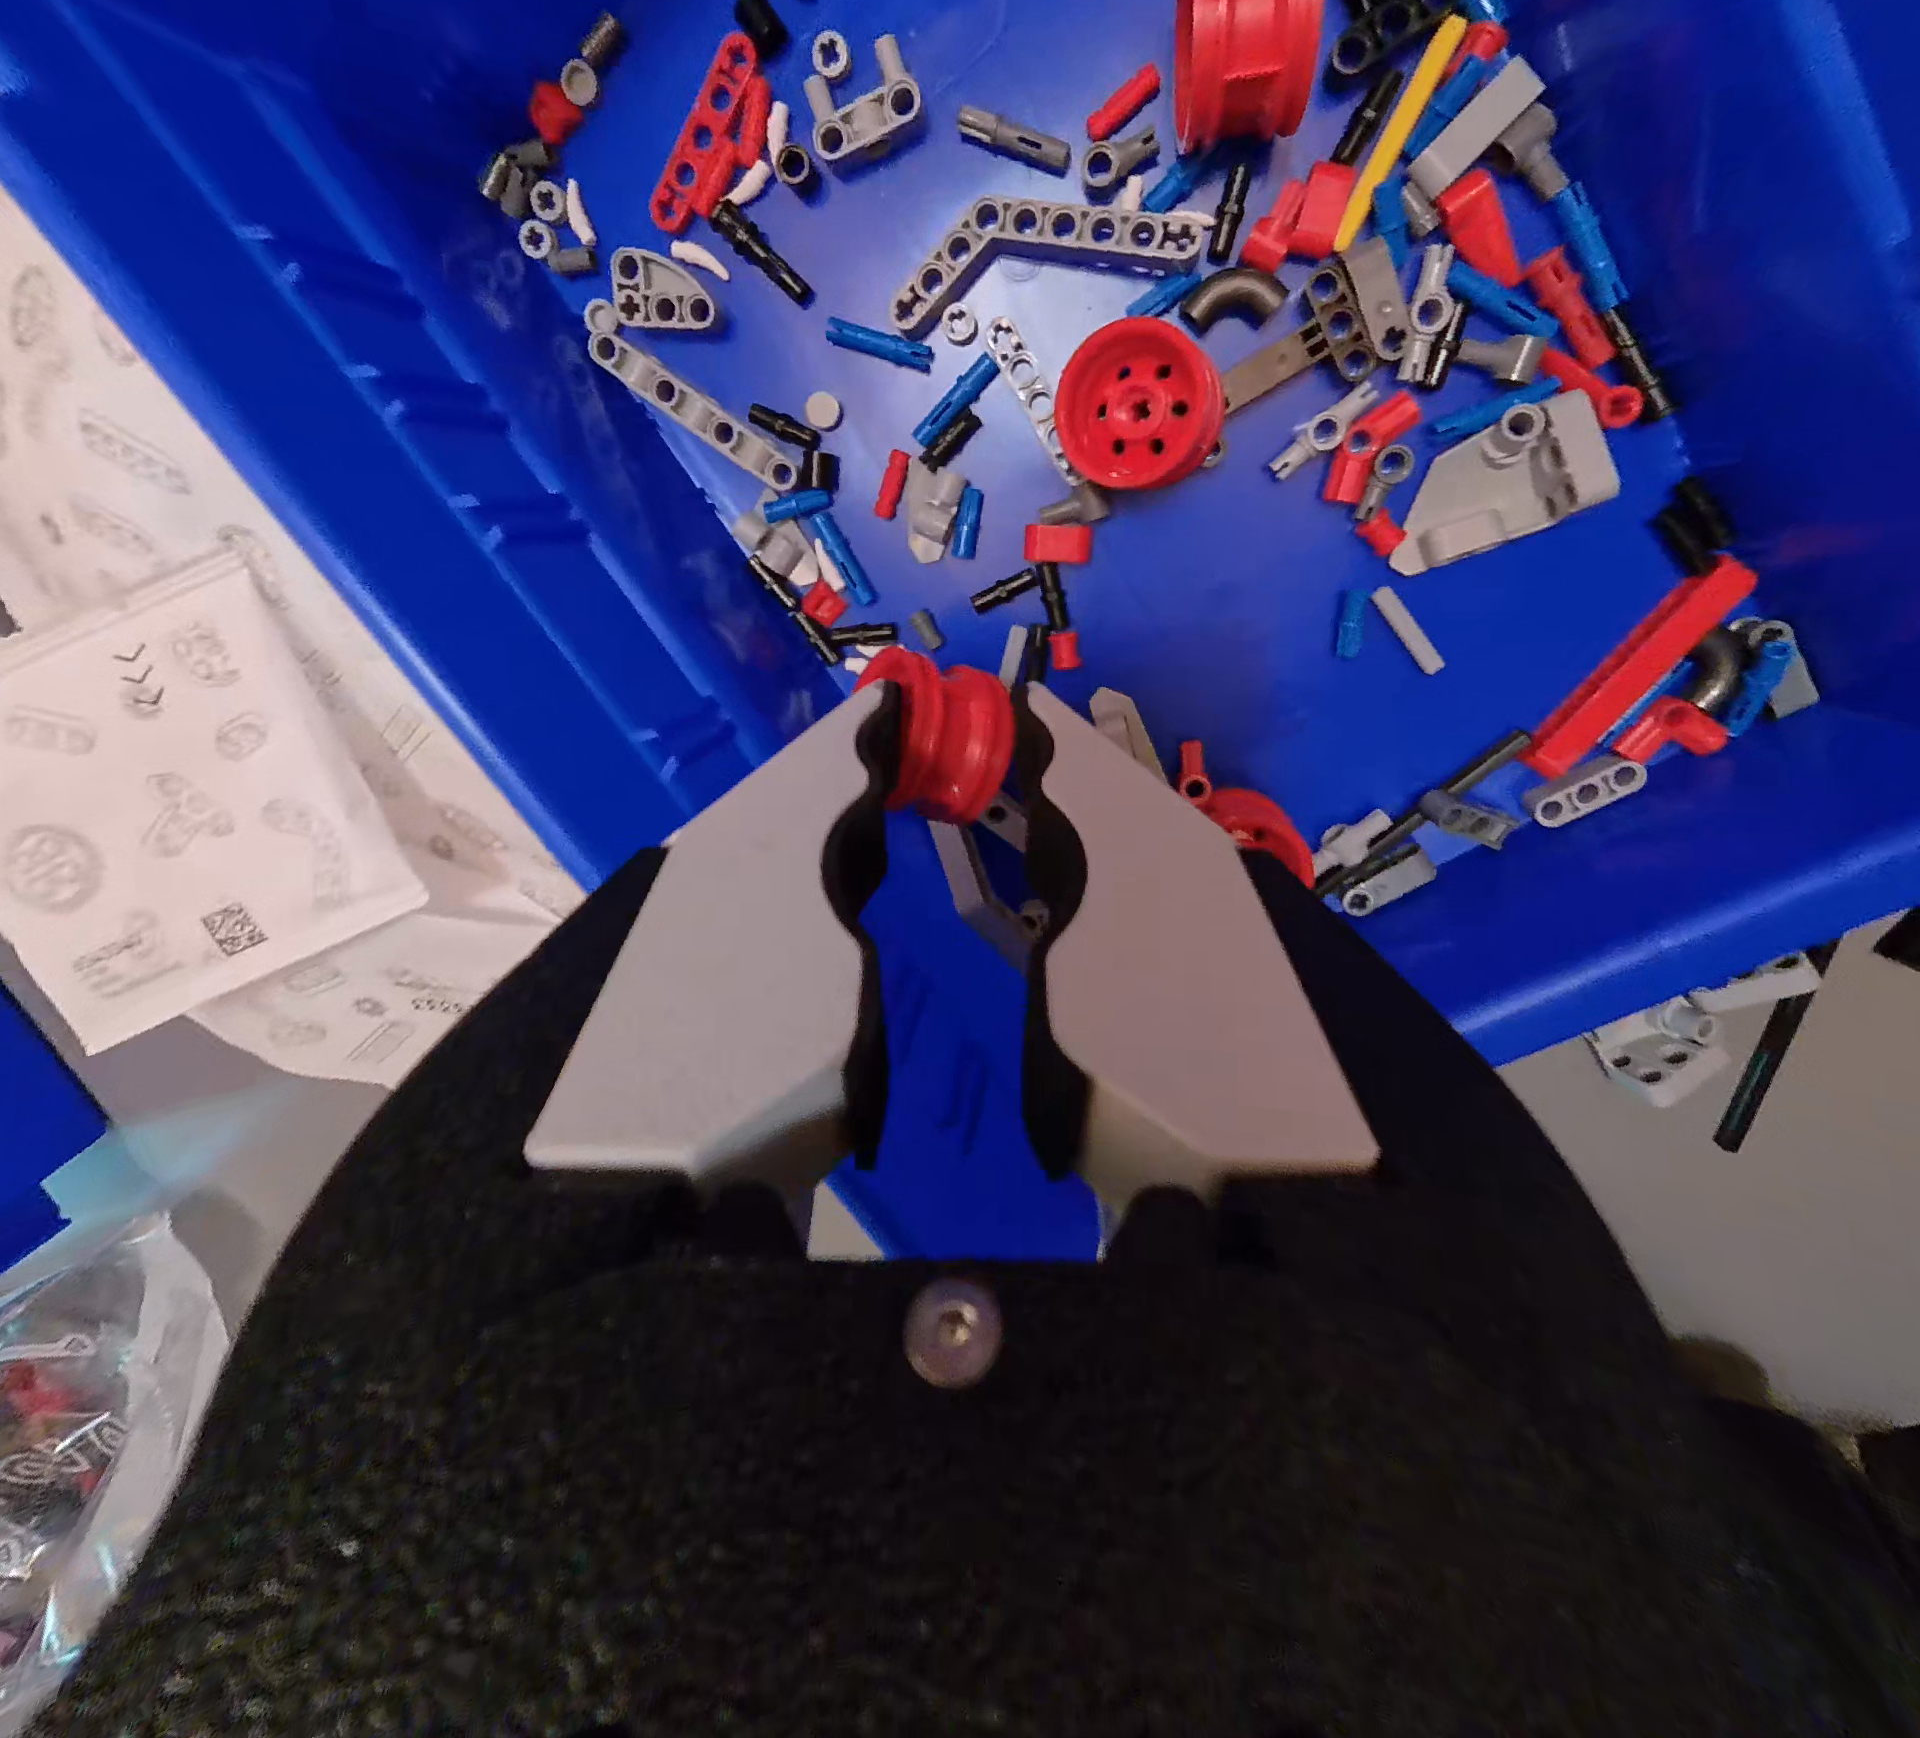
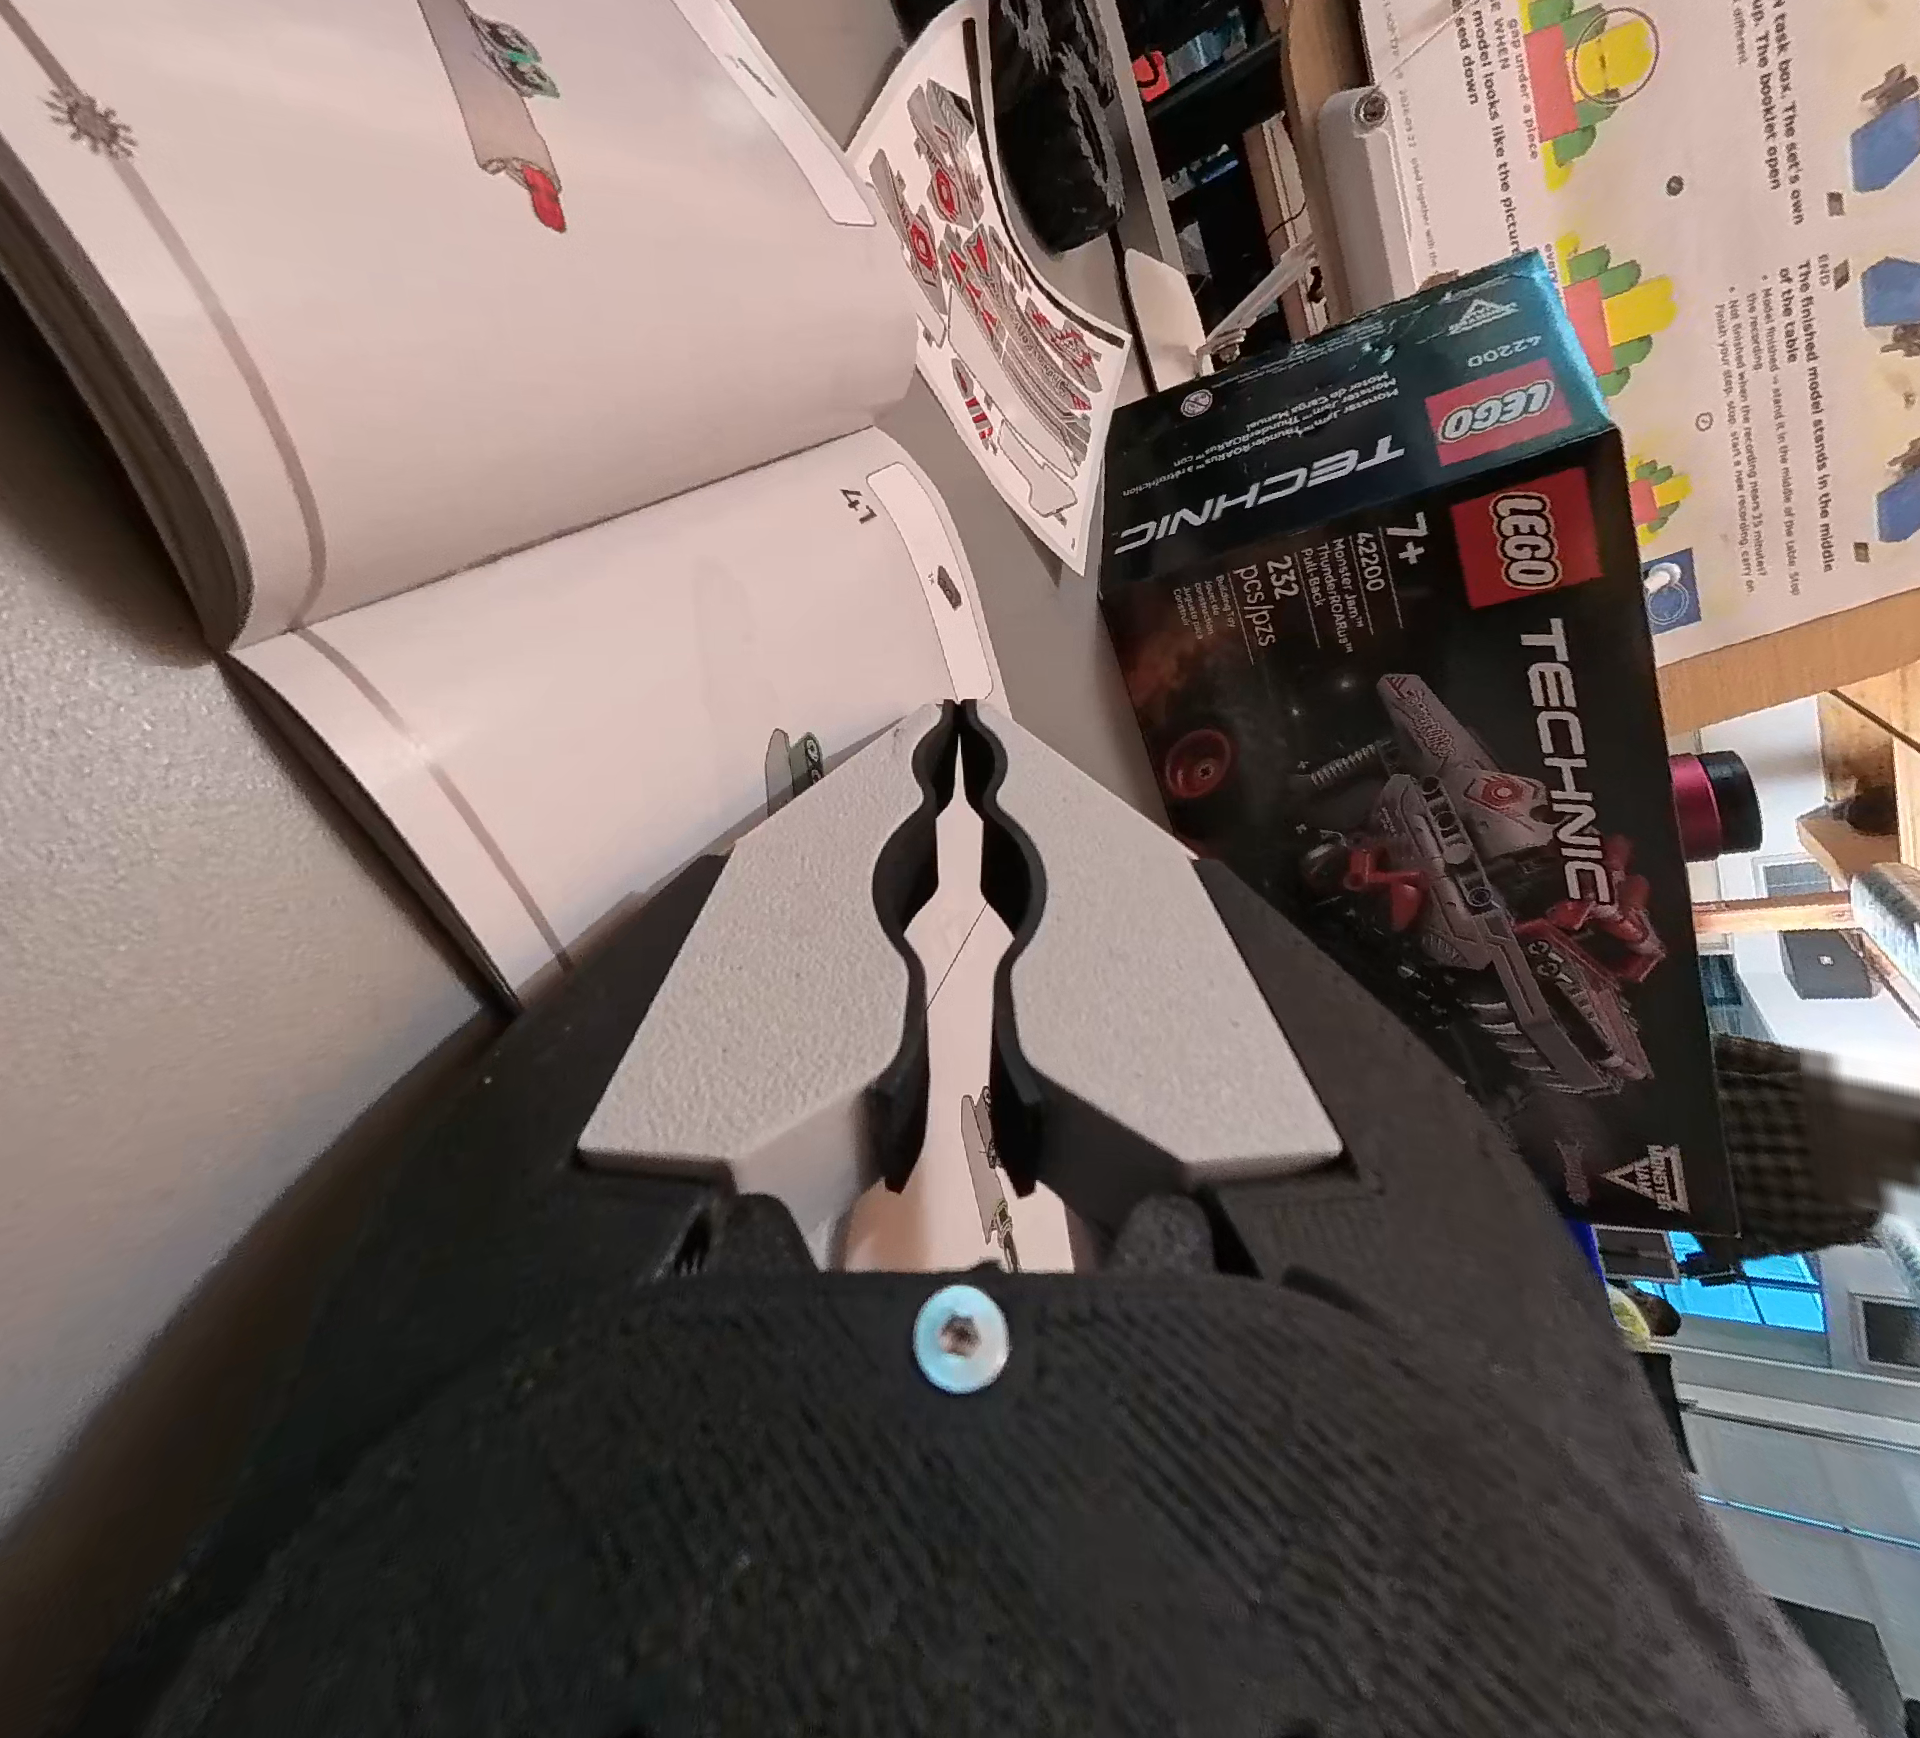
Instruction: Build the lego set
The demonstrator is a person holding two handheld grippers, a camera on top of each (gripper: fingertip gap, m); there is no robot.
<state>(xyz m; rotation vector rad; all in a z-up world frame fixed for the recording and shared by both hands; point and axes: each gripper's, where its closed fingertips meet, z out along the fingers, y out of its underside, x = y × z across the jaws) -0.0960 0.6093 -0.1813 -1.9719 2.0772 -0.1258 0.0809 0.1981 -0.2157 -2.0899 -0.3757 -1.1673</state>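
Note:
In the left wrist view my left gripper [image 1: 948, 720] is shut on a small red wheel hub [image 1: 951, 743], held over the near part of a blue bin [image 1: 416, 254]. The bin holds several loose red, blue, grey and black pieces, among them a red wheel hub [image 1: 1138, 412] lying flat and a larger red rim [image 1: 1252, 31] on its side. In the right wrist view my right gripper [image 2: 958, 709] is shut and empty, its tips over the open instruction booklet [image 2: 582, 608].
A printed parts sheet [image 1: 177, 784] and a plastic bag of pieces [image 1: 73, 1439] lie left of the bin. The set's dark box [image 2: 1434, 753] stands right of the booklet, with a sticker sheet [image 2: 997, 306] and black tyres [image 2: 1029, 47] behind it. A poster board [image 2: 1662, 161] stands at the far right. My hands' fingertips stand some 45 cm from each other.

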